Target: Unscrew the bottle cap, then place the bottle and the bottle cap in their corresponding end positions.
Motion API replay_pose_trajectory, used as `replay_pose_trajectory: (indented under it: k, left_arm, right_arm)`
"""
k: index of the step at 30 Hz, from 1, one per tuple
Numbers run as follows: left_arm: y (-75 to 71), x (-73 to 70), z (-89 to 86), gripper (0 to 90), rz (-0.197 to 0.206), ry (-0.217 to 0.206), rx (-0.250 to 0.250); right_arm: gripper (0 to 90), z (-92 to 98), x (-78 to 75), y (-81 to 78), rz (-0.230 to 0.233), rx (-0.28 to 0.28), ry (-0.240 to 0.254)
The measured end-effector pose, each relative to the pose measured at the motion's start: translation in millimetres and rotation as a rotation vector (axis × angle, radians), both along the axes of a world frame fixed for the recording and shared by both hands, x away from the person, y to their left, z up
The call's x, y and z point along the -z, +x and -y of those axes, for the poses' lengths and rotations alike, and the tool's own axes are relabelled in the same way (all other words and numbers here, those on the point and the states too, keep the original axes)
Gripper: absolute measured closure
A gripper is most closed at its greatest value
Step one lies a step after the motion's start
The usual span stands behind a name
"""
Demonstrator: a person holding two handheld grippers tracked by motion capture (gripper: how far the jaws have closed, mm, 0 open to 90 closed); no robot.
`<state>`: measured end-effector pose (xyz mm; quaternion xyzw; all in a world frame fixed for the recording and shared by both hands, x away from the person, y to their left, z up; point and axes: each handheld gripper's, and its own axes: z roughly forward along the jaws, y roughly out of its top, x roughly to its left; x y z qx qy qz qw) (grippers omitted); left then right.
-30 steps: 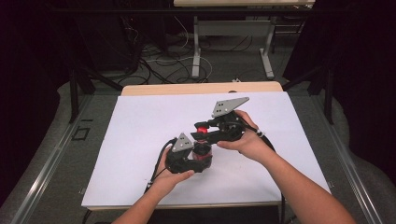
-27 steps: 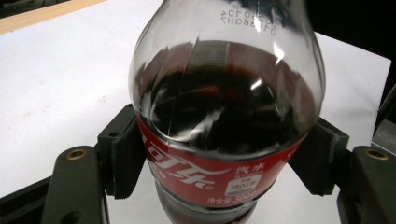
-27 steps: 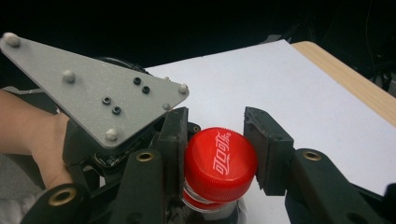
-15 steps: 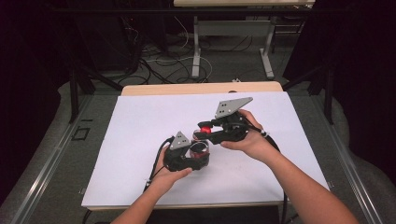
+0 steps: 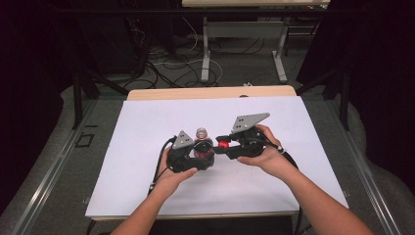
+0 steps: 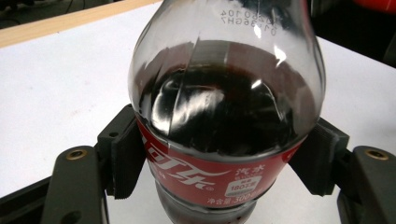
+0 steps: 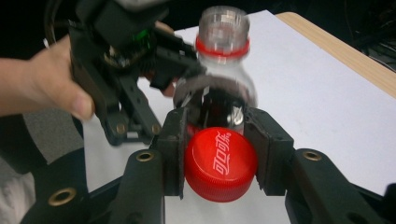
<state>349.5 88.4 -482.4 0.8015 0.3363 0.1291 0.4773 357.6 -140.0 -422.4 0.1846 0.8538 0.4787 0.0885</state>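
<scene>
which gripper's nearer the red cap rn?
Right. The right gripper has the red cap clamped between its jaws, off the bottle. The left gripper is shut on the cola bottle at its label, beside the cap but not touching it.

A light wooden surface (image 5: 210, 92) is carrying a large white sheet (image 5: 137, 147), which is covering nearly all of its top and leaving only a strip of bare wood showing along the far edge. A cola bottle (image 5: 202, 147) with a red label is standing upright on the sheet near its middle, its neck open.
</scene>
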Motion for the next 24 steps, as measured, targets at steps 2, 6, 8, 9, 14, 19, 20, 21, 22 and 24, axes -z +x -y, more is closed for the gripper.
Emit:
replay_pose_trajectory:
  k: [2,6,8,9,14,19,20,21,22,24]
  left_arm:
    - [2.4,-2.8,0.8,29.4,0.004,-0.002,-0.004]
    - [9.1,-6.8,2.1,29.4,0.006,-0.012,-0.009]
    - [12.8,-8.1,3.8,29.4,0.009,-0.019,-0.020]
    - [14.4,-9.3,4.1,29.4,0.004,-0.013,-0.017]
    - [24.3,-12.7,8.7,29.4,0.014,-0.020,-0.033]
    - [36.6,-14.5,13.2,29.3,0.009,-0.034,-0.051]
    - [39.6,-14.8,13.6,29.3,0.008,-0.031,-0.051]
    - [42.5,-14.9,14.5,29.3,0.004,-0.034,-0.054]
    - [45.3,-14.8,15.7,29.3,0.011,-0.030,-0.064]
    - [51.3,-15.5,17.2,29.3,0.008,-0.029,-0.071]
  right_arm:
    - [60.5,2.1,5.7,-1.2,-0.008,0.015,-0.002]
    - [60.6,7.7,14.3,-3.2,-0.022,0.044,-0.007]
    - [60.6,9.9,19.0,-4.3,-0.016,0.065,-0.002]
    - [60.6,11.5,20.9,-5.1,-0.021,0.075,-0.008]
    - [60.6,20.0,32.0,-4.5,-0.023,0.125,-0.002]
    - [60.5,29.0,43.2,-2.6,-0.043,0.173,-0.001]
    - [60.5,30.9,45.1,-2.2,-0.047,0.182,0.002]
    - [60.5,32.9,46.6,-1.7,-0.053,0.188,0.006]
    - [60.5,34.3,49.0,-1.4,-0.057,0.204,0.022]
    - [60.5,38.5,51.6,-0.5,-0.048,0.229,0.004]
